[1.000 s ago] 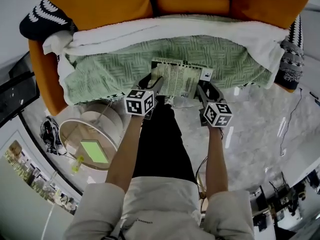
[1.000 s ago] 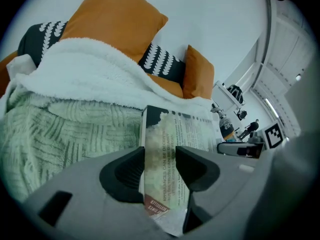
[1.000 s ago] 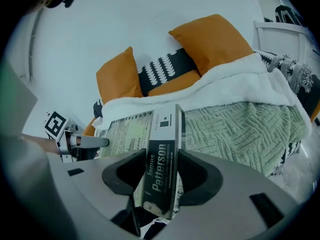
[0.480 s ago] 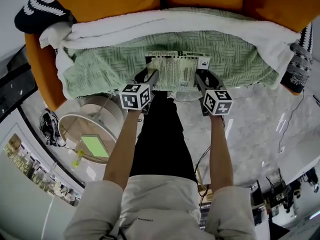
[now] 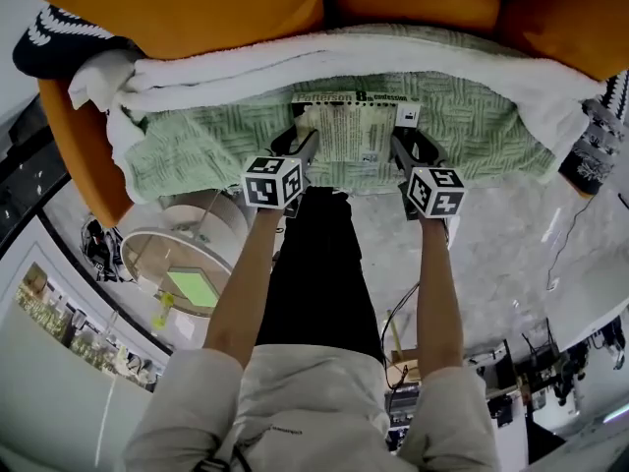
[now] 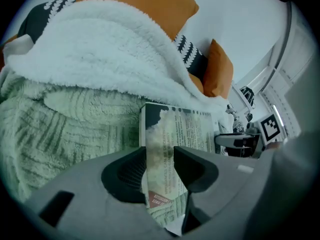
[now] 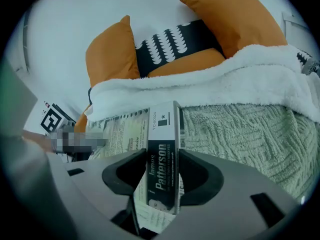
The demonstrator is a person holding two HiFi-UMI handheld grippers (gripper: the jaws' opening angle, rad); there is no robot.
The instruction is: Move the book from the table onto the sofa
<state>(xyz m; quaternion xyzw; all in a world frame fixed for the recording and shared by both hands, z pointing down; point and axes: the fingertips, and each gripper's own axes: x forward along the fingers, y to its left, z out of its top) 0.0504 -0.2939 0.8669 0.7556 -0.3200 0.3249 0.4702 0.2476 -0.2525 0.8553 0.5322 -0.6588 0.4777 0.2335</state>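
Note:
The book, a thick paperback with printed text on its back cover, hangs level just over the green blanket on the orange sofa. My left gripper is shut on the book's left edge, and my right gripper is shut on its spine side. In the left gripper view the book stands between the left gripper's pads. In the right gripper view the book's lettered spine fills the right gripper's jaws.
A white fleece throw lies along the back of the seat, with orange cushions behind it. Dark patterned cushions sit at both sofa ends. A round side table stands at the lower left, on a marble floor.
Both grippers have carried the book away from me and lower, from the seat's front edge to well over the green blanket. The hold on both sides is the same.

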